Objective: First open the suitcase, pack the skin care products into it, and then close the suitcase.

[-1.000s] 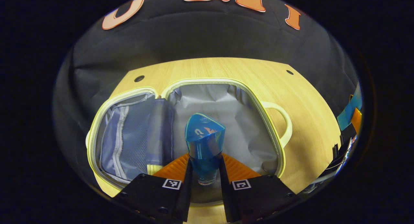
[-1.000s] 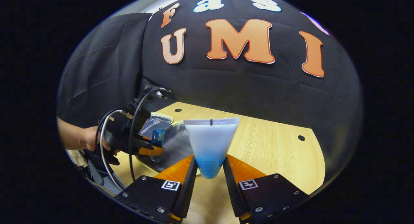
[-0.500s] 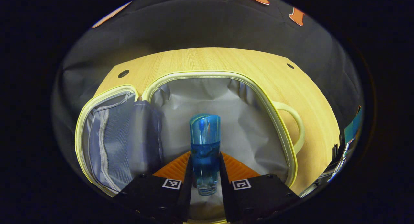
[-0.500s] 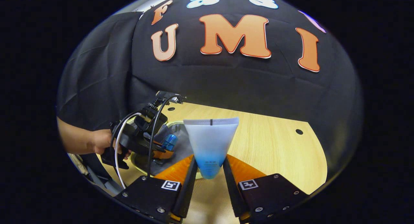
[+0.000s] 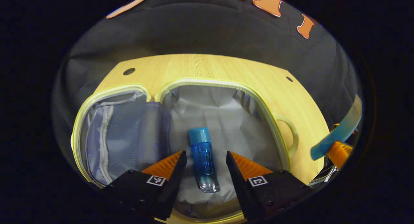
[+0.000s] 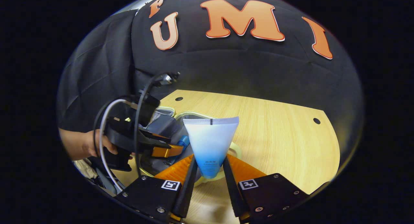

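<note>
On the wood table suitcase lies open w/ blue bottle inside, left gripper released; right gripper clenched on white tube, yet to pack, then close.

A light wooden table with straight grain fills the middle ground. Two small dark round holes sit near the table's far corners. Behind the table's far edge hangs a black cloth wall, creased, touching the tabletop.
</note>
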A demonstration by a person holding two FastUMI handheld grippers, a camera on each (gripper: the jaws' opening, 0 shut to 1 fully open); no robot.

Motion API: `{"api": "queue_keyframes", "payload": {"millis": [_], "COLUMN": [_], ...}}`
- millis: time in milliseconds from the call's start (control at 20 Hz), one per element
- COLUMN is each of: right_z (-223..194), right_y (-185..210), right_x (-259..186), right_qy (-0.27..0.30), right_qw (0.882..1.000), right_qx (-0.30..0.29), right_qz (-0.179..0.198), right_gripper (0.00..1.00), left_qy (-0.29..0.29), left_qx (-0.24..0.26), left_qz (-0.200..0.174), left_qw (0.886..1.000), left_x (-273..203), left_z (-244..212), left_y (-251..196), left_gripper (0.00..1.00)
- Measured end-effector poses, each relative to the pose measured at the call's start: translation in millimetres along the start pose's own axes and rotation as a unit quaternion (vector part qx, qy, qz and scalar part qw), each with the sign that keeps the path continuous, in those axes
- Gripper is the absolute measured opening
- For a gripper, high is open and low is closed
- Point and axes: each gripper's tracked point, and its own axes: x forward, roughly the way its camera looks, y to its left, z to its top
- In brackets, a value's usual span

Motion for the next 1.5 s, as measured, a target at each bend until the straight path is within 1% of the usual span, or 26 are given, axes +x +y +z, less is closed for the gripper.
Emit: {"api": "queue_keyframes", "payload": {"millis": [150,250,300,400,450,600,700,800,900,1050,1100,1150,1250,1350,1400,1450,1500], "right_z": [-2.7,-11.1,-16.9,-25.4,-29.3,-40.4,-48.0,-56.4,-61.9,-70.2,-70.2,-73.1,-77.4,-75.6,-74.4,-71.8,-66.8], "right_y": [9.7,19.5,25.4,36.5,40.0,57.4,61.1,60.8,62.8,59.7,58.4,56.0,55.1,55.5,55.1,53.9,52.7], "right_x": [14.8,24.2,28.6,40.2,44.0,66.1,78.1,85.4,90.2,93.0,94.2,98.0,100.8,97.5,95.3,92.7,91.5], "right_qy": [0.015,0.032,0.04,0.058,0.065,0.09,0.105,0.123,0.143,0.168,0.168,0.176,0.184,0.183,0.183,0.178,0.17], "right_qw": [1.0,0.999,0.999,0.998,0.998,0.996,0.994,0.992,0.99,0.985,0.985,0.983,0.982,0.982,0.982,0.983,0.984], "right_qx": [-0.004,-0.003,-0.004,-0.004,-0.003,0.003,0.004,0.011,0.018,0.03,0.038,0.042,0.039,0.038,0.039,0.038,0.037], "right_qz": [0.005,0.01,0.011,0.015,0.018,0.02,0.017,0.013,0.004,-0.013,-0.018,-0.027,-0.032,-0.031,-0.031,-0.031,-0.032], "right_gripper": [0.52,0.52,0.52,0.52,0.52,0.52,0.52,0.52,0.52,0.52,0.52,0.52,0.53,0.52,0.52,0.48,0.55], "left_qy": [-0.033,-0.059,-0.074,-0.106,-0.121,-0.142,-0.143,-0.155,-0.161,-0.163,-0.164,-0.165,-0.175,-0.184,-0.187,-0.189,-0.188], "left_qx": [-0.011,-0.016,-0.018,-0.021,-0.021,-0.029,-0.051,-0.072,-0.093,-0.137,-0.153,-0.17,-0.223,-0.281,-0.305,-0.325,-0.338], "left_qz": [0.001,0.003,0.008,0.029,0.041,0.077,0.099,0.119,0.148,0.175,0.182,0.183,0.16,0.141,0.139,0.135,0.131], "left_qw": [0.999,0.998,0.997,0.994,0.992,0.986,0.983,0.978,0.971,0.961,0.957,0.954,0.946,0.931,0.923,0.917,0.913], "left_x": [-29.2,-52.5,-63.9,-87.9,-99.0,-131.0,-152.7,-180.0,-205.1,-237.2,-244.5,-245.0,-236.3,-232.5,-233.3,-231.7,-229.6], "left_z": [10.7,20.9,24.4,35.2,39.4,41.8,36.7,37.0,30.4,19.2,6.0,-1.9,-9.2,-16.8,-20.4,-24.3,-27.5], "left_y": [14.8,31.0,37.2,58.7,73.7,123.2,153.1,183.8,224.5,287.8,306.3,320.8,329.6,344.9,352.6,357.9,363.4], "left_gripper": [0.86,0.88,0.9,0.91,0.92,0.92,0.92,0.92,0.92,0.92,0.92,0.92,0.92,0.92,0.92,0.95,0.99]}}
